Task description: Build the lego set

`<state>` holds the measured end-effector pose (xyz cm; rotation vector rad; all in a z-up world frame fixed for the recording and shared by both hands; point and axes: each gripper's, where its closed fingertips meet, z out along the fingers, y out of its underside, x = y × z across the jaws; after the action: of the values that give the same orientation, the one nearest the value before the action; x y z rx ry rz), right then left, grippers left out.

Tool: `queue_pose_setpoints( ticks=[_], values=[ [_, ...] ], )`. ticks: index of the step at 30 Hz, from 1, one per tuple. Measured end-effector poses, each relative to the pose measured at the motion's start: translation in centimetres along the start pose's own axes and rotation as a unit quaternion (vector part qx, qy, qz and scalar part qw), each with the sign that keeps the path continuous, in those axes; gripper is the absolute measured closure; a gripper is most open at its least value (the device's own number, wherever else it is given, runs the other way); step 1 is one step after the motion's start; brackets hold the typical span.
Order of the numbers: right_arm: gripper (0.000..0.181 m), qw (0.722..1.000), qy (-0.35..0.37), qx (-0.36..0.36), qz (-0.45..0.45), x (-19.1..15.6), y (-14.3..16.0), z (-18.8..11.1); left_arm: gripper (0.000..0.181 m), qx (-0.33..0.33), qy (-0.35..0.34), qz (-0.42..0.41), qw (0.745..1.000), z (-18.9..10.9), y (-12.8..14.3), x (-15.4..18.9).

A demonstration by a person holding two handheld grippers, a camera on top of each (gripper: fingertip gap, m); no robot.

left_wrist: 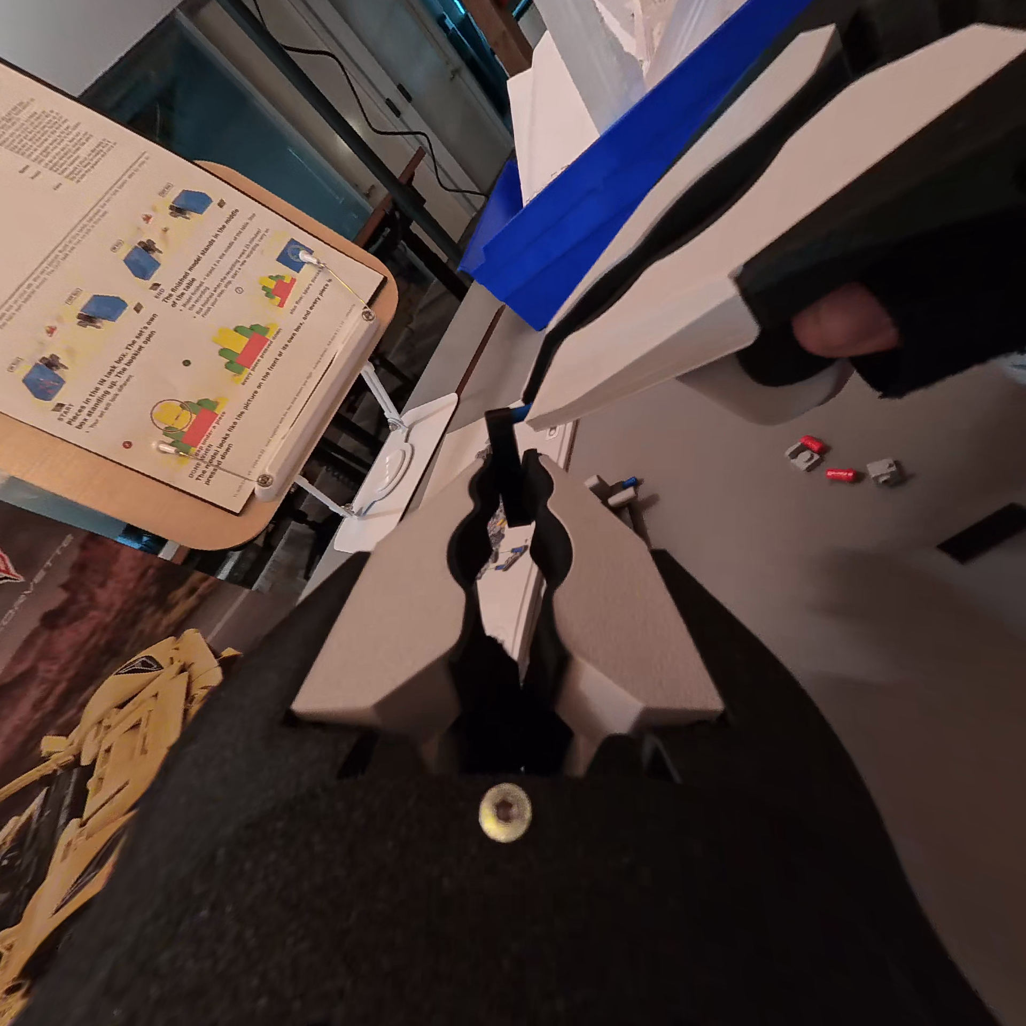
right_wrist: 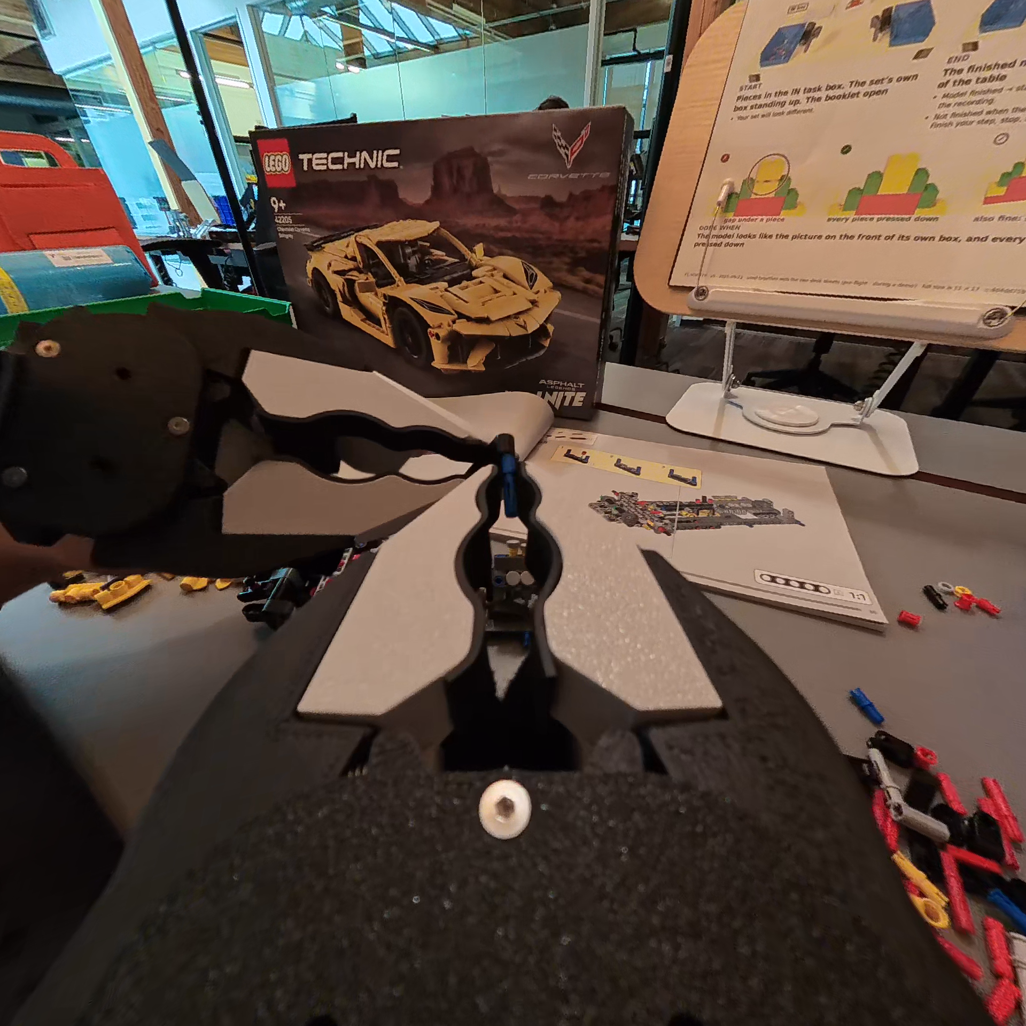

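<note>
In the left wrist view, a black beam (left_wrist: 508, 472) is clamped upright between the tips of the left gripper (left_wrist: 513, 488). Just beyond its top end, a blue pin (left_wrist: 521, 412) is met by the tip of the right gripper (left_wrist: 530, 411), which enters from the upper right.

In the right wrist view, the blue pin (right_wrist: 508, 483) is pinched between the closed tips of the right gripper (right_wrist: 508, 491). The left gripper (right_wrist: 488, 444) is seen reaching in from the left, its black beam (right_wrist: 502, 444) touching the pin's top. An open booklet (right_wrist: 722, 527) lies beyond on the table (right_wrist: 944, 527), and loose pieces (right_wrist: 955, 844) are scattered to the right.
</note>
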<state>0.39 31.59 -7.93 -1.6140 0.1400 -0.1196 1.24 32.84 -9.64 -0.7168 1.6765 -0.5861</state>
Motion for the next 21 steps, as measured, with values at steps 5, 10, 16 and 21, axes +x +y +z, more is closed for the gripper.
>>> queue_pose_setpoints(
  ticks=[5, 10, 16, 21],
  values=[
    [0.179, 1.000, -0.006, -0.010, 0.008, 0.0, 0.4, 0.1, 0.175, -0.014, 0.005, 0.022, 1.000, 0.0, 0.4, 0.2],
    [0.178, 1.000, -0.001, -0.029, -0.005, 0.0, 1.1, 0.5, 0.175, -0.039, -0.001, 0.035, 0.999, 0.3, 1.3, 0.3],
    [0.179, 1.000, -0.013, -0.023, 0.014, 0.0, 1.0, 0.4, 0.175, -0.026, 0.048, -0.047, 0.997, 0.2, 1.1, 0.9],
    [0.179, 1.000, -0.010, -0.015, 0.020, 0.2, 0.8, 0.3, 0.175, -0.011, 0.096, -0.165, 0.982, 0.4, 0.6, 1.5]
  ],
)
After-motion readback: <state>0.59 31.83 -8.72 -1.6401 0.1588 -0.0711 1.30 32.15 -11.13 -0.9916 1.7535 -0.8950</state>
